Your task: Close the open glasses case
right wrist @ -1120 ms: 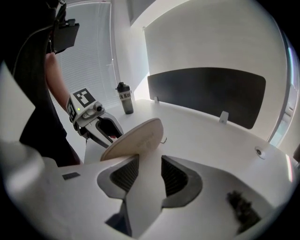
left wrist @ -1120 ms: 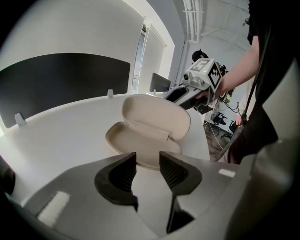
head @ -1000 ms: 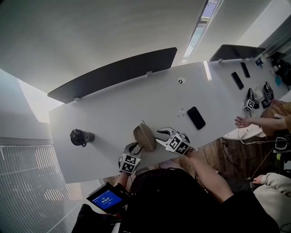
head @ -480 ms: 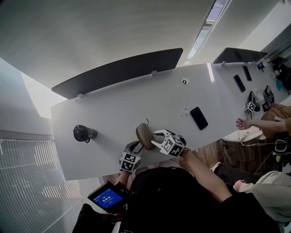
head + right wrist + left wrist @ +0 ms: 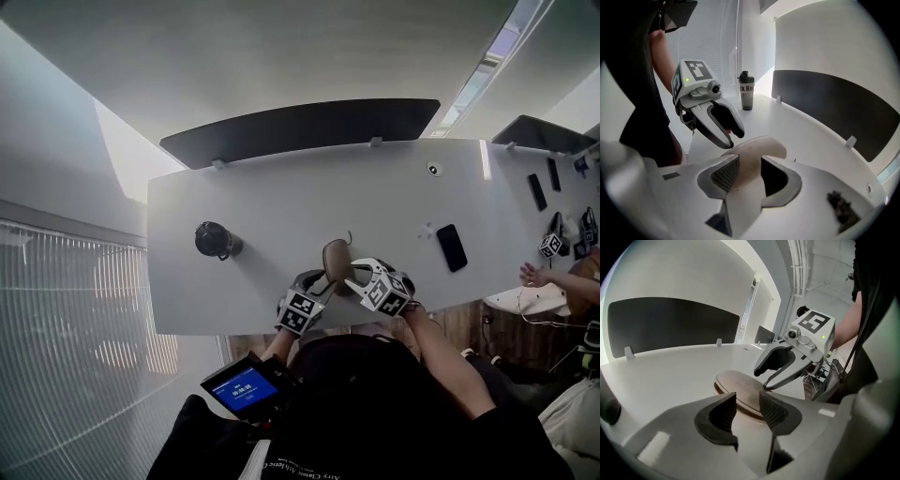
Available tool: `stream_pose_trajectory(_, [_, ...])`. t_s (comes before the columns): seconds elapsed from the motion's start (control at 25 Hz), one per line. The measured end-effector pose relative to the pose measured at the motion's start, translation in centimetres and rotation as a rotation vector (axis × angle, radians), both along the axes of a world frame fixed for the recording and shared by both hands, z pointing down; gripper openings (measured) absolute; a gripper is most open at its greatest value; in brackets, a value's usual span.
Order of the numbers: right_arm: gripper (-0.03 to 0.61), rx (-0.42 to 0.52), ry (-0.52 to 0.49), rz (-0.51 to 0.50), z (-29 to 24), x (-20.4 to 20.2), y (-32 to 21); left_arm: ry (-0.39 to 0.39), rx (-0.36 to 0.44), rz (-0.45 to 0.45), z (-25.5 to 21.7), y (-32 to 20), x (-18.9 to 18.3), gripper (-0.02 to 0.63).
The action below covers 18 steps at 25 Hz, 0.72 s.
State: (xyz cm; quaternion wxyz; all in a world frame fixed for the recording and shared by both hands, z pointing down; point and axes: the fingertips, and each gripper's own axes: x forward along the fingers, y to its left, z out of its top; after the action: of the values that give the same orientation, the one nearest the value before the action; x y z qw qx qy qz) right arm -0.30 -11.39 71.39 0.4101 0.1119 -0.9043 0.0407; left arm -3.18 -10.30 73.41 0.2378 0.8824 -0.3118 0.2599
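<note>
**Bracketing the glasses case (image 5: 336,257) with two open-jawed grippers**

Nearest the person, on the near side of the case, a small device with a lit blue screen (image 5: 244,385) sits against dark clothing. Closer to the case, the left gripper (image 5: 747,398) has its jaws a narrow gap apart and grips nothing. The case's near edge lies just past their tips. Just right of the case, the right gripper (image 5: 750,159) also has its jaws spread, and the tan lid shows in the gap between them. In the left gripper view both of its fingers are above the lid, the lower one at the lid's top surface, though contact cannot be confirmed.

The brown case lies on the white table (image 5: 244,206) near the front edge, its lid low over the base.

Well left of the case stands a dark bottle (image 5: 214,240), and well right of it lies a black phone (image 5: 451,247). Beyond the case, a dark divider (image 5: 300,127) runs along the table's far edge.
</note>
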Motion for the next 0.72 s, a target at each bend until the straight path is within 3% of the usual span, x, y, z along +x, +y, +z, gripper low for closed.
stream_pose_trajectory(0.36, [0.153,-0.02,0.023,-0.016,0.8,-1.3,0.3,-0.033,-0.071,0.005,2.1,0.7,-0.6,0.163])
stream_pose_trajectory(0.72, [0.152,-0.14,0.002,-0.003,0.8,-1.4,0.1,-0.002,-0.11,-0.002,2.2,0.8,-0.6,0.163])
